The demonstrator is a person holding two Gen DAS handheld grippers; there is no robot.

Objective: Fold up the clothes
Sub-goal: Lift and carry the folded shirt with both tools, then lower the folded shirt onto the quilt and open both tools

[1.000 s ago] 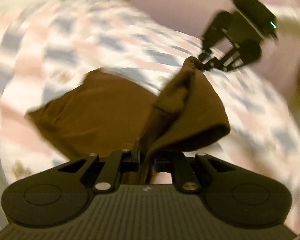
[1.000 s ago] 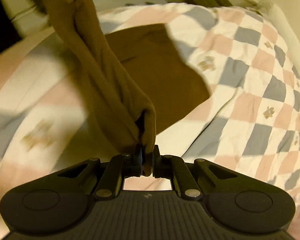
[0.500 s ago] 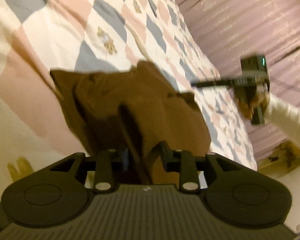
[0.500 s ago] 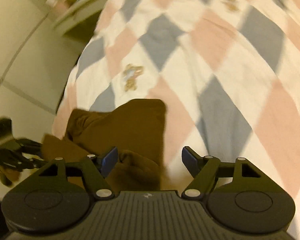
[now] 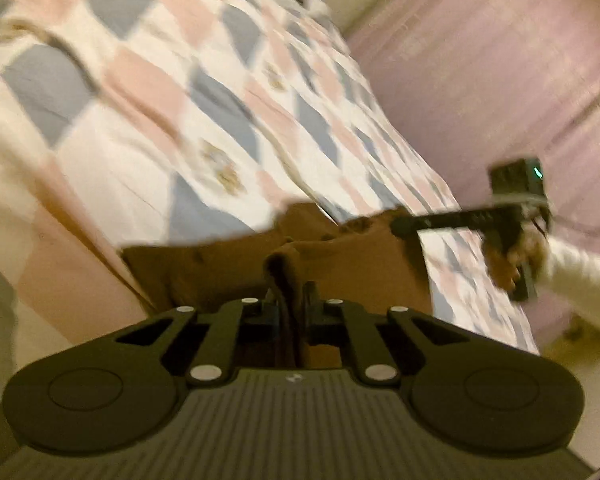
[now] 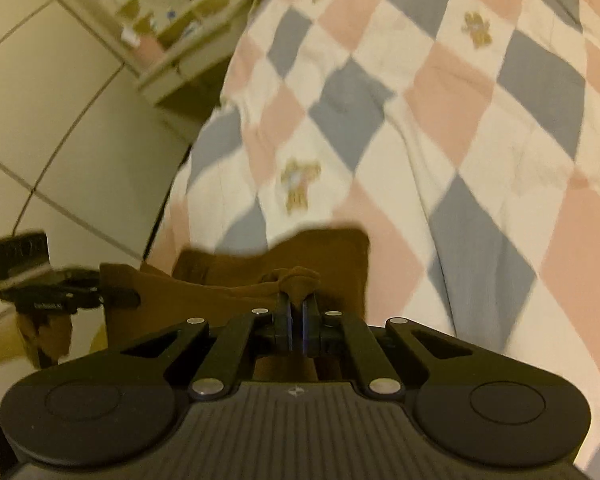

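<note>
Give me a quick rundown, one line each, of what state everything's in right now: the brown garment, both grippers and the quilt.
Brown garment: bunched low on the bed, pinched at two spots.
Left gripper: shut on a fold of the garment.
Right gripper: shut on a bunched edge of the garment.
Quilt: spread over the bed, slightly wrinkled.

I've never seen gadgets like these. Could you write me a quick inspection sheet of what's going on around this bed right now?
Surface: checkered quilt in pink, grey and white, with small bear motifs, covering the bed.
Job's things: brown garment, bunched at the quilt's near edge.
Clutter: nothing seen on the quilt.
Grippers: left gripper, jaws closed on a ridge of the garment; right gripper, jaws closed on another fold.
Cables: a thin dark line on the floor tiles; could be a cable or grout, too blurred to tell.
Surroundings: pink curtain, low shelf unit, a person's hand in a white sleeve.
</note>
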